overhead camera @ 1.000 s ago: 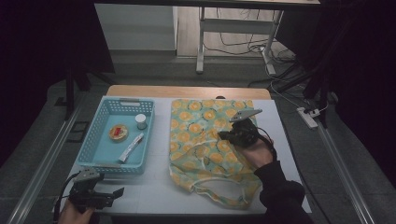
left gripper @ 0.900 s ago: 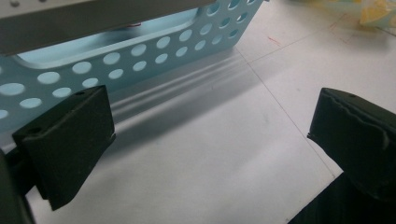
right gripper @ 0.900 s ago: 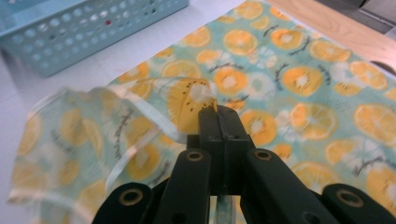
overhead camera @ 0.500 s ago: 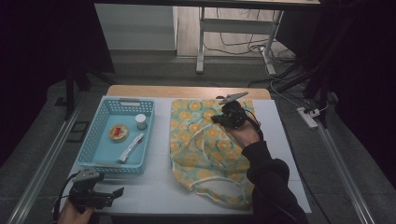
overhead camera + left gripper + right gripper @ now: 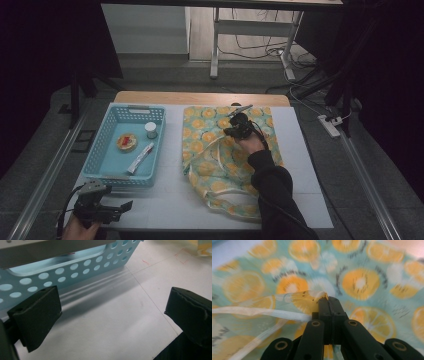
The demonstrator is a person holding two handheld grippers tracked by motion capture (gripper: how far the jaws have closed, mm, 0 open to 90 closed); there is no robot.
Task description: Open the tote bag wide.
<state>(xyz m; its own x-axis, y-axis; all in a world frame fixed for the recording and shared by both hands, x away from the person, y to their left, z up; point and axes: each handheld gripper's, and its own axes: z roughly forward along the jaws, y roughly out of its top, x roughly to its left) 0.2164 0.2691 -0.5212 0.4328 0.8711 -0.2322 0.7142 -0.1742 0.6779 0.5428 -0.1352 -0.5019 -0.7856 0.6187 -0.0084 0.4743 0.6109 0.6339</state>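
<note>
The right gripper (image 5: 240, 125) has its jaws clamped on the edge of a thin, pale-green fabric bag printed with orange slices (image 5: 220, 160), which lies spread over the white bench (image 5: 165, 205) to the right of a light-blue perforated plastic basket (image 5: 107, 172). The pinched fabric (image 5: 312, 298) looks lifted slightly off the layer beneath, though blur makes that hard to judge. The left gripper (image 5: 107, 210) sits at the bench's near-left corner, just in front of the basket, jaws wide apart with nothing between them.
</note>
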